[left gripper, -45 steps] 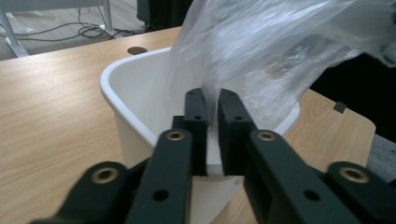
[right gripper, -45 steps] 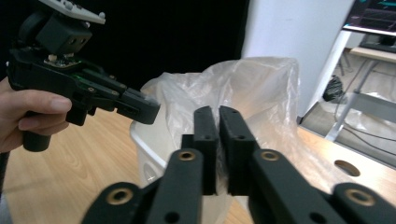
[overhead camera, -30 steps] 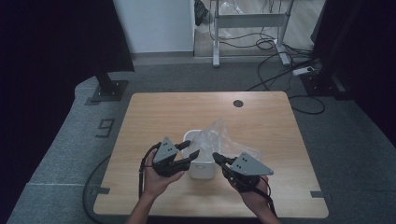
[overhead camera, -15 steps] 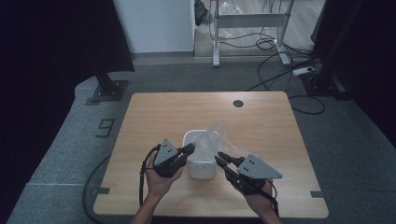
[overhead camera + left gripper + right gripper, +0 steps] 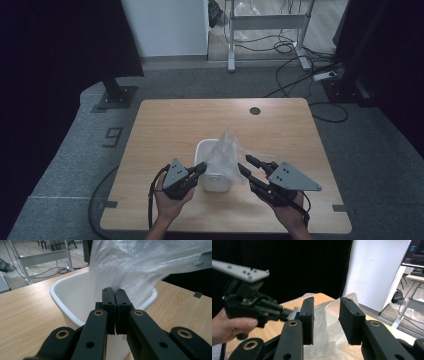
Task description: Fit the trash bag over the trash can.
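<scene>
Thin, limp, slippery plastic bag over tub at frame centre: left tool clenched on its edge, right tool, jaws just opening, released; grip bunched film at the rim.

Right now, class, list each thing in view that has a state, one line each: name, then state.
left tongs: shut, pinching the plastic bag's edge over the tub.
right tongs: open, just been opening, nothing gripped; bag beyond them.
plastic bag: crumpled, standing up out of the tub.
white tub: upright on the table, bag inside.
table: bears the tub.
</scene>
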`<act>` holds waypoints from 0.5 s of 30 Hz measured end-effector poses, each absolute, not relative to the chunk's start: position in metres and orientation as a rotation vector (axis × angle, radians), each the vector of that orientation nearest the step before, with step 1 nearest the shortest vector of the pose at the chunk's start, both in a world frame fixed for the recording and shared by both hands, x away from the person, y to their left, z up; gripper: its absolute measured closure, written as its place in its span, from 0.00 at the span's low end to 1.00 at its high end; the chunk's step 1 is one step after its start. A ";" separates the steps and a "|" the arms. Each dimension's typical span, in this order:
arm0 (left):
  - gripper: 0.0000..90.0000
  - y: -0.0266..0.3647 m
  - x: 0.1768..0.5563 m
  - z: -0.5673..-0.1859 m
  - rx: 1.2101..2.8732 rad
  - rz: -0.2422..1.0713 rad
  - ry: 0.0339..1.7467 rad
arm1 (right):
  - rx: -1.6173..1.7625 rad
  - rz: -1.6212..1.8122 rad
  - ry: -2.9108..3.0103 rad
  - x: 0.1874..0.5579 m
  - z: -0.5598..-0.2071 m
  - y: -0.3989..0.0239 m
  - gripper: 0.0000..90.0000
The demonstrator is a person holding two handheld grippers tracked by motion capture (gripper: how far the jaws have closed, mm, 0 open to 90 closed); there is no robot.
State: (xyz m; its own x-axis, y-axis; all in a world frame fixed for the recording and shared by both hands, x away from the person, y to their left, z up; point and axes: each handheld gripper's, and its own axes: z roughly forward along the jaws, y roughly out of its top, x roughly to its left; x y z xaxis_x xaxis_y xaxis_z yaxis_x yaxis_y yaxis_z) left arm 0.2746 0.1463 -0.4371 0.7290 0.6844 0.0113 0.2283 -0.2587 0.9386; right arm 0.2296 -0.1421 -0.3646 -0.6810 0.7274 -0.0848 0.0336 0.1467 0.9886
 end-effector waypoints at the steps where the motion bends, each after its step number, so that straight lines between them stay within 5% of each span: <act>1: 0.98 0.146 0.274 -0.438 1.828 0.516 0.711 | 0.732 1.589 1.855 0.230 -0.363 -0.144 0.70; 15: 0.97 0.145 0.273 -0.442 1.812 0.521 0.723 | 0.785 1.587 1.903 0.256 -0.357 -0.143 0.70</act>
